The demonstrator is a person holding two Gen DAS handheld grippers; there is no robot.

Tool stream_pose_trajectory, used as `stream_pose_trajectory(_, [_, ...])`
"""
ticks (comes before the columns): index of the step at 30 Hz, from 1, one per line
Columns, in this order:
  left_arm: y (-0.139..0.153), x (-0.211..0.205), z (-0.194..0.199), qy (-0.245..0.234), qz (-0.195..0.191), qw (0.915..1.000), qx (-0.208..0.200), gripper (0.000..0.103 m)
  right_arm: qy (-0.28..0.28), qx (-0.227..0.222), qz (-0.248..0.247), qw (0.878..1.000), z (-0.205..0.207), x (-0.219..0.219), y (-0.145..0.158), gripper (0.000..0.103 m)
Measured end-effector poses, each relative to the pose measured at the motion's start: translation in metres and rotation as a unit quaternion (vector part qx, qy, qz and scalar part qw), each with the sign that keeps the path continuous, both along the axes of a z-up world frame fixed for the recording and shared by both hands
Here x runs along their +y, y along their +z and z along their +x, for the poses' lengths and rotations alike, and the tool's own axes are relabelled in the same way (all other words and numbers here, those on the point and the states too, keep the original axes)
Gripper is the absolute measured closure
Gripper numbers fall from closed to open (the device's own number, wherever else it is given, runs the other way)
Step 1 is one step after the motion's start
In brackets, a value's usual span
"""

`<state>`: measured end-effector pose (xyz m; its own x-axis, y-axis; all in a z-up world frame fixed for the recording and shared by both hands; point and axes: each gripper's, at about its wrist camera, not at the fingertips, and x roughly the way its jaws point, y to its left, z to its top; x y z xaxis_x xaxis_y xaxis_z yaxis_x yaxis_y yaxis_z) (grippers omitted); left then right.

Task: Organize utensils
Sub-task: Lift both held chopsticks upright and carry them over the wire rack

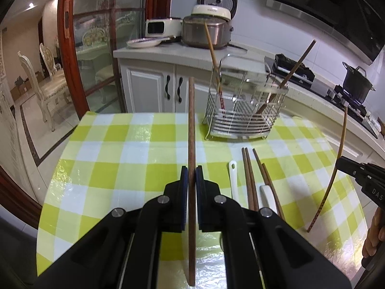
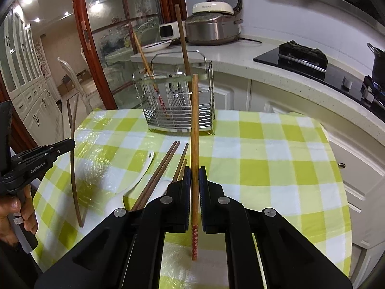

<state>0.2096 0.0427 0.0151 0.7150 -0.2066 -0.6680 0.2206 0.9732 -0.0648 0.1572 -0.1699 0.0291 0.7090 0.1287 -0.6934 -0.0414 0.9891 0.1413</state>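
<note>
- The left gripper [image 1: 192, 171] is clamped on a dark brown chopstick [image 1: 191, 130], which stands between its blue pads and rises above the checked tablecloth [image 1: 125, 144].
- The right gripper [image 2: 195, 171] is clamped on a lighter chopstick [image 2: 194, 125] with a red patterned tip; that pattern shows only in the right wrist view.
- Each camera catches the other tool from the side: the left view shows the right gripper at its right edge, holding its stick as a curved line; the right view shows the left gripper at its left edge, with a hand [image 2: 14, 214] around the handle.
- The wire utensil rack [image 1: 240, 110] stands at the far side of the table, with two chopsticks leaning in it, one in each end.
- On the cloth near the rack lie four loose chopsticks [image 1: 250, 180] and a white spoon [image 1: 234, 180].
- Only the left view shows a black pot [image 1: 356, 82] on the stove clearly; the right view cuts it at the edge.
- A rice cooker [image 2: 211, 29] sits on the counter behind.
</note>
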Motion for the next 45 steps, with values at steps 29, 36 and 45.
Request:
stream_pose_trajectory(29, [0.038, -0.001, -0.027, 0.005, -0.001, 0.9989, -0.047, 0.097, -0.006, -0.023, 0.001, 1.000, -0.013, -0.006, 0.016, 0.095])
stream_pose_trajectory(36, [0.043, -0.004, -0.024, 0.002, -0.007, 0.9987, -0.050, 0.097, -0.007, -0.026, -0.001, 1.000, -0.011, -0.008, 0.022, 0.095])
stream_pose_trajectory(45, [0.066, -0.015, -0.007, -0.013, -0.016, 0.9979, -0.062, 0.097, -0.016, -0.061, -0.023, 0.998, 0.008, -0.014, 0.063, 0.095])
